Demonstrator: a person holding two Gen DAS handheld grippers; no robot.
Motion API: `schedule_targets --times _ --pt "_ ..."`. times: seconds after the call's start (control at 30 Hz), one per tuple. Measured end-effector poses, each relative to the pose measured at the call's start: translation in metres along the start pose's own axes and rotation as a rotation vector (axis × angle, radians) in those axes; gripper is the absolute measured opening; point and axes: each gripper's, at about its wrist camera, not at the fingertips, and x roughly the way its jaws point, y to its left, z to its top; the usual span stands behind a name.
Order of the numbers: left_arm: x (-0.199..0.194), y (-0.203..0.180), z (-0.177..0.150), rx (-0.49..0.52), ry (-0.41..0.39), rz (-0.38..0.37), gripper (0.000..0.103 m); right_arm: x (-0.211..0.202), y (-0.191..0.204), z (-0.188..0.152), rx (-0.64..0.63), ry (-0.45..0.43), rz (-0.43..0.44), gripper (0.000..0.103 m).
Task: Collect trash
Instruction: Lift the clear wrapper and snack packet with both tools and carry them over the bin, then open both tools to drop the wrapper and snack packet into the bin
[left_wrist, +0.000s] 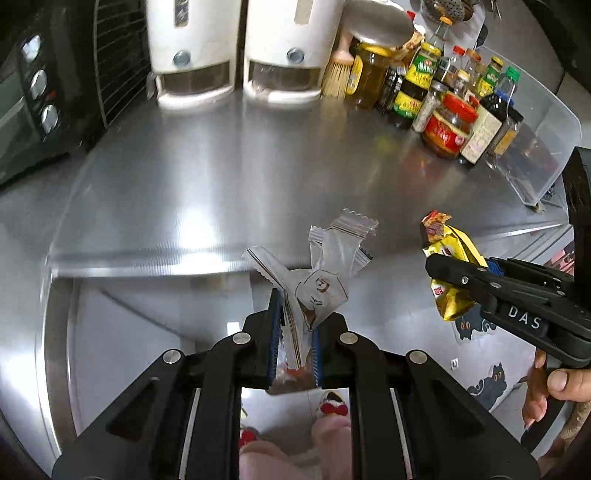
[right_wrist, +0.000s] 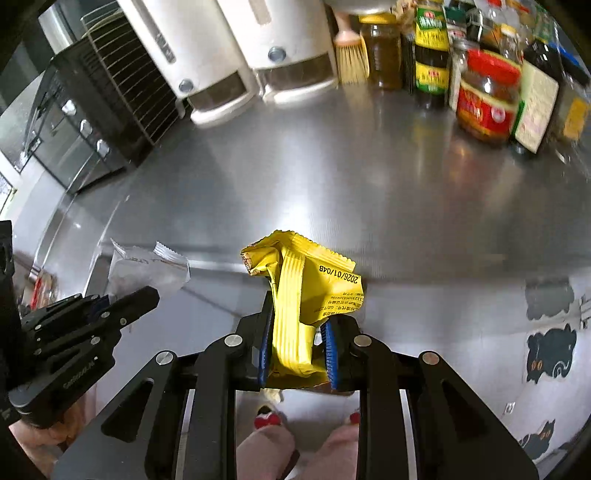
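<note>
My left gripper (left_wrist: 295, 321) is shut on a bunch of clear and white snack wrappers (left_wrist: 328, 273), held in the air just past the front edge of the steel counter (left_wrist: 221, 177). In the right wrist view the same wrappers (right_wrist: 147, 269) show at the left, above the left gripper (right_wrist: 122, 302). My right gripper (right_wrist: 299, 332) is shut on a crumpled yellow wrapper (right_wrist: 306, 291) with a printed date, also off the counter's edge. In the left wrist view that yellow wrapper (left_wrist: 448, 273) hangs at the right in the right gripper (left_wrist: 454, 273), with a hand (left_wrist: 554, 384) on its handle.
At the counter's back stand two white dispensers (left_wrist: 236, 55), a black oven (left_wrist: 33, 96) at left, a brush (left_wrist: 338, 74), several sauce bottles and jars (left_wrist: 448, 125), and a clear plastic bin (left_wrist: 535, 147). Below are the person's slippered feet (right_wrist: 295, 443) and cat stickers (right_wrist: 550, 354).
</note>
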Motion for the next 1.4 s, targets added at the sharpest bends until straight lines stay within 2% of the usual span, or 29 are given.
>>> schedule_targets --times 0.3,0.57,0.87,1.13,1.4 --pt "0.012 -0.003 -0.056 -0.012 0.062 -0.014 0.013 0.011 -0.005 -0.054 0.031 0.051 0.007 0.024" --pt "0.058 0.002 -0.097 -0.030 0.157 -0.018 0.013 0.065 -0.022 -0.090 0.097 0.149 0.016 0.025" --pt "0.121 0.012 -0.112 -0.070 0.210 -0.016 0.013 0.124 -0.036 -0.101 0.122 0.193 -0.015 0.025" --pt "0.172 0.017 -0.125 -0.058 0.234 -0.004 0.013 0.175 -0.051 -0.114 0.136 0.224 -0.042 0.028" --pt "0.212 0.024 -0.136 -0.058 0.298 0.001 0.013 0.208 -0.055 -0.110 0.160 0.271 -0.043 0.029"
